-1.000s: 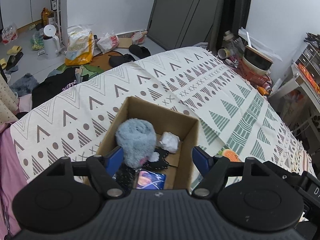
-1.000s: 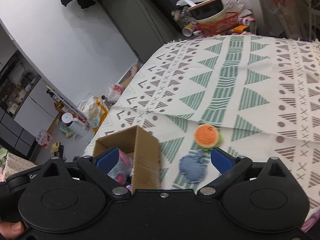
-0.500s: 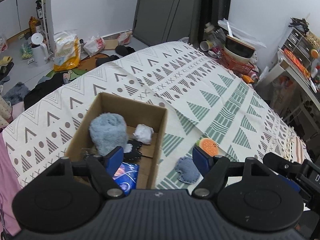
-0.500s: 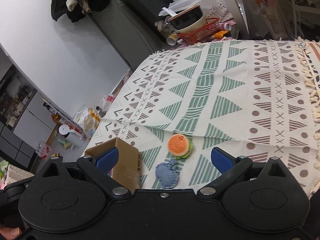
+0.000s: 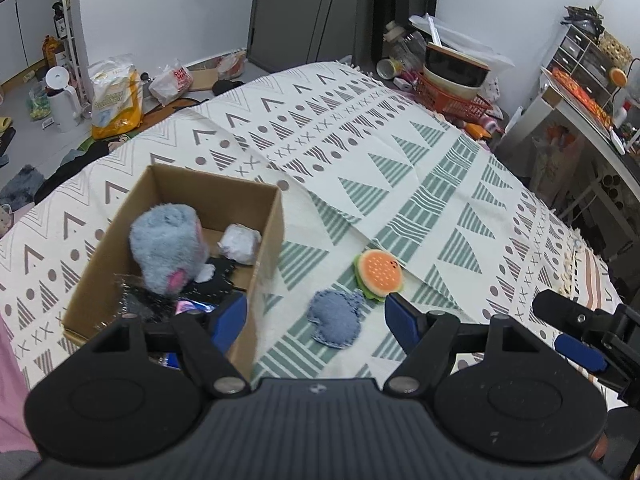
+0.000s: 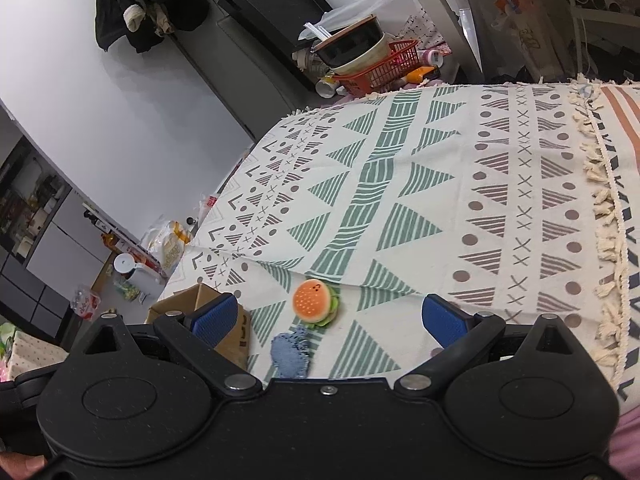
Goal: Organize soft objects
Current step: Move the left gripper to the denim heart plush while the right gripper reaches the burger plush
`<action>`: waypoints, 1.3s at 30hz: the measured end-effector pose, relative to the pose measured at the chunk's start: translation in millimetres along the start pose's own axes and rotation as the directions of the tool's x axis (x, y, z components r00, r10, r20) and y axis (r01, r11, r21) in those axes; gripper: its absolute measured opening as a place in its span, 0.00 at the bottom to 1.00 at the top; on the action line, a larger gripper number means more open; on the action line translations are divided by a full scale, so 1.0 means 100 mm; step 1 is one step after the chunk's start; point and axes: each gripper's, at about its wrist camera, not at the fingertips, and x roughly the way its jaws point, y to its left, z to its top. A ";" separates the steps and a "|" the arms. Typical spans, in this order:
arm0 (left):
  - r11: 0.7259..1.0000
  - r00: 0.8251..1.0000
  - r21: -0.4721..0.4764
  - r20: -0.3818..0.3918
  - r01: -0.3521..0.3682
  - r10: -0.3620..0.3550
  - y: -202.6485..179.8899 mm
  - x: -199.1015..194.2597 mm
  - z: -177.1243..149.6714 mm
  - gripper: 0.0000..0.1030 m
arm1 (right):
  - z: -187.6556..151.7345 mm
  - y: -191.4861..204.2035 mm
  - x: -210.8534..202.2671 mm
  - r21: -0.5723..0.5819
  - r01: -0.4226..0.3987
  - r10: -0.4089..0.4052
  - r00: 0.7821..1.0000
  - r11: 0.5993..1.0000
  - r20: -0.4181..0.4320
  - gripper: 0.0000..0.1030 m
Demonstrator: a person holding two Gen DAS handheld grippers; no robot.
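Note:
A cardboard box (image 5: 268, 216) sits on the patterned blanket and holds a fluffy grey-blue plush (image 5: 166, 246), a white crumpled ball (image 5: 239, 243) and dark items. To its right lie a denim patch toy (image 5: 335, 319) and an orange burger plush (image 5: 378, 273). My left gripper (image 5: 314, 316) hovers open above the denim toy, with nothing between its fingers. In the right wrist view the burger plush (image 6: 313, 302) and the denim toy (image 6: 291, 353) lie just ahead of my open, empty right gripper (image 6: 330, 318), with a corner of the box (image 6: 196, 300) at the left.
The blanket (image 5: 400, 168) covers a bed. A red basket with stacked bowls (image 5: 452, 84) stands past its far edge, and bags and a white kettle (image 5: 62, 98) sit on the floor at left. A desk with drawers (image 5: 588, 80) is at right. The right gripper's tip (image 5: 576, 334) shows at the left view's right edge.
Both grippers have pulled back and swung right, away from the box. The denim toy and burger plush now sit centred ahead of them. Nothing was grasped.

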 end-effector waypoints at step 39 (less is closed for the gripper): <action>0.996 0.993 0.022 -0.090 -0.081 0.082 -0.44 1.03 -0.26 0.63 | 0.01 -0.56 0.71 0.092 -0.085 0.092 0.993 0.992 -0.068 0.96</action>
